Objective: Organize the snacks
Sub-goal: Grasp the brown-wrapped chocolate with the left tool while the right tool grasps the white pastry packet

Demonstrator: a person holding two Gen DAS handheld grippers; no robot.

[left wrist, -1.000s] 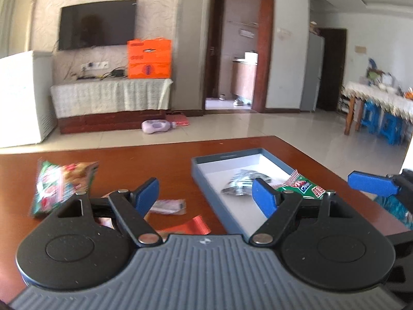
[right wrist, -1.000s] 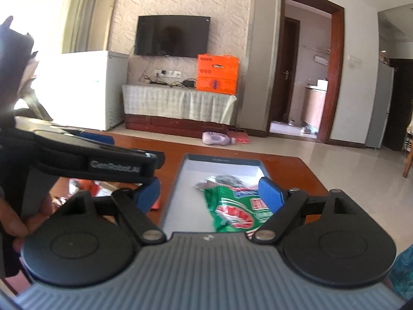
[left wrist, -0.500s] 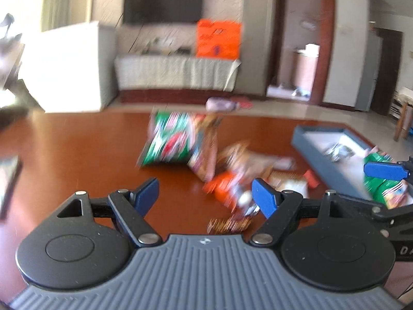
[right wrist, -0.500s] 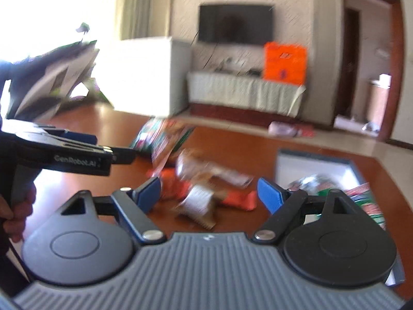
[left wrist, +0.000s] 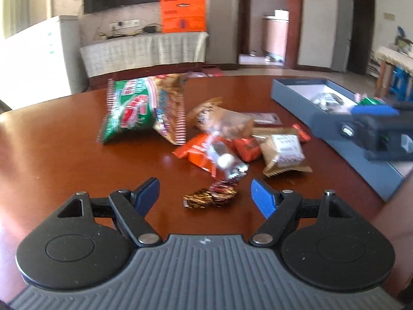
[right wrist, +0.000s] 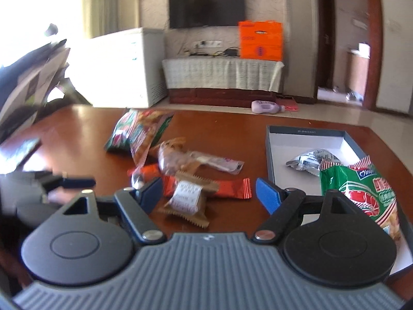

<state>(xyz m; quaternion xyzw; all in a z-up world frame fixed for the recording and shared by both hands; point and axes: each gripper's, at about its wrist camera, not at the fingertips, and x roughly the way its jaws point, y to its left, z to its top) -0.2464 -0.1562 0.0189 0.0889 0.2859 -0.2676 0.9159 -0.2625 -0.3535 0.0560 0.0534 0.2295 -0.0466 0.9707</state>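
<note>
A heap of snacks lies mid-table: a green bag, orange wrappers, a brown pastry packet and a small dark foil candy. My left gripper is open, with the candy on the table between its blue fingertips, untouched. My right gripper has its jaws closing; the brown packet lies between them, and no pad presses on it. At the right stands the blue-grey box, holding a silver packet and a green bag.
The brown wooden table curves away at left and right. In the left wrist view the right gripper hovers by the box's near corner. Papers stand at the far left, with a dark flat item below them.
Both views have swung left from the box to the snack heap and dropped closer to the table. The candy and the brown packet now sit between the fingertips.
</note>
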